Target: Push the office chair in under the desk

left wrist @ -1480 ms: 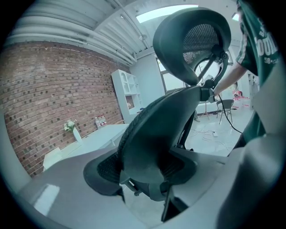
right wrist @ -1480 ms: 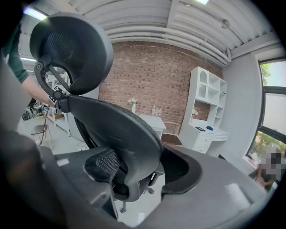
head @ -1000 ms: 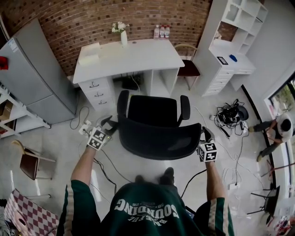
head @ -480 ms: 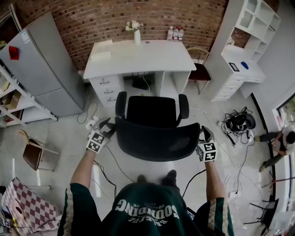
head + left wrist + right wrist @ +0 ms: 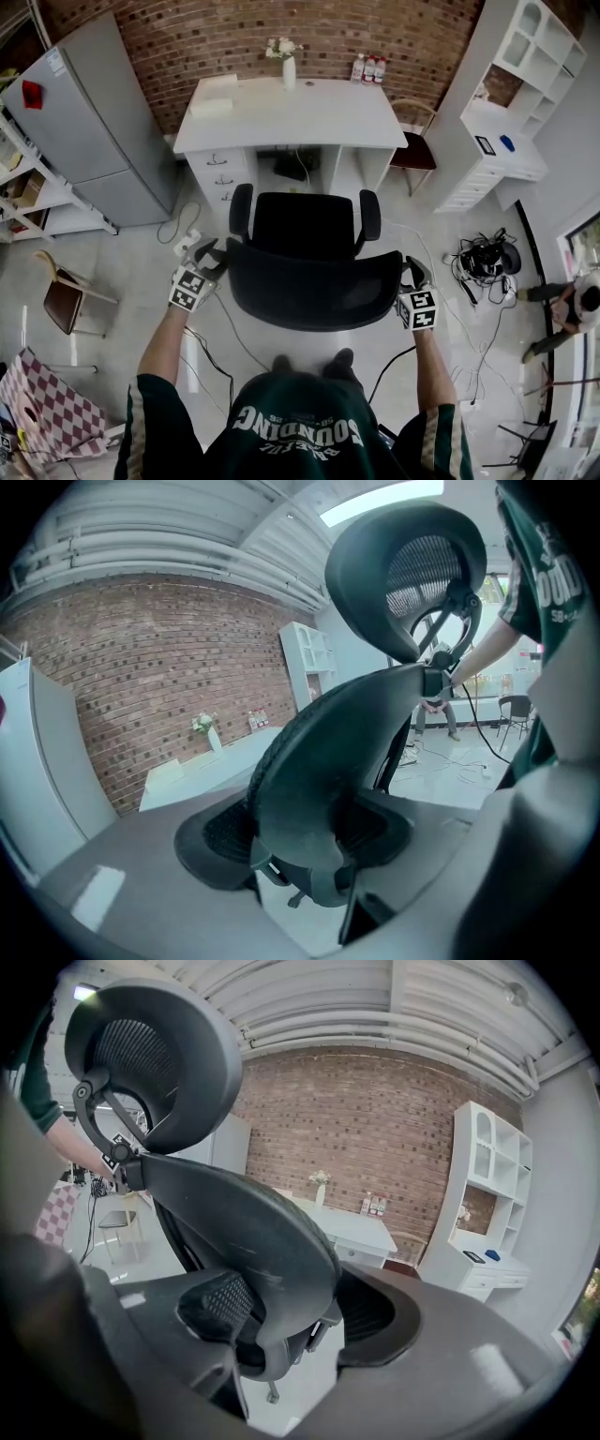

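Observation:
The black office chair [image 5: 307, 225] faces the white desk [image 5: 291, 114], its seat front just short of the knee gap. My left gripper [image 5: 208, 259] clamps the left edge of the mesh backrest [image 5: 314, 289], and my right gripper [image 5: 412, 277] clamps its right edge. In the left gripper view the backrest edge [image 5: 319, 761] fills the space between the left gripper's [image 5: 300, 846] pads, with the headrest [image 5: 403, 574] above. The right gripper view shows the right gripper [image 5: 281, 1321] with the opposite backrest edge [image 5: 244, 1232] pressed between its pads.
A grey fridge [image 5: 94, 122] stands left of the desk, a wooden chair [image 5: 412, 150] and white shelving [image 5: 506, 103] to its right. Cables [image 5: 483, 258] and a power strip [image 5: 187, 246] lie on the floor. A vase [image 5: 288, 66] and bottles [image 5: 368, 67] sit on the desk. A person [image 5: 572, 314] crouches far right.
The chair has rolled toward the desk with both grippers still on its backrest. The desk now sits closer in front of the seat.

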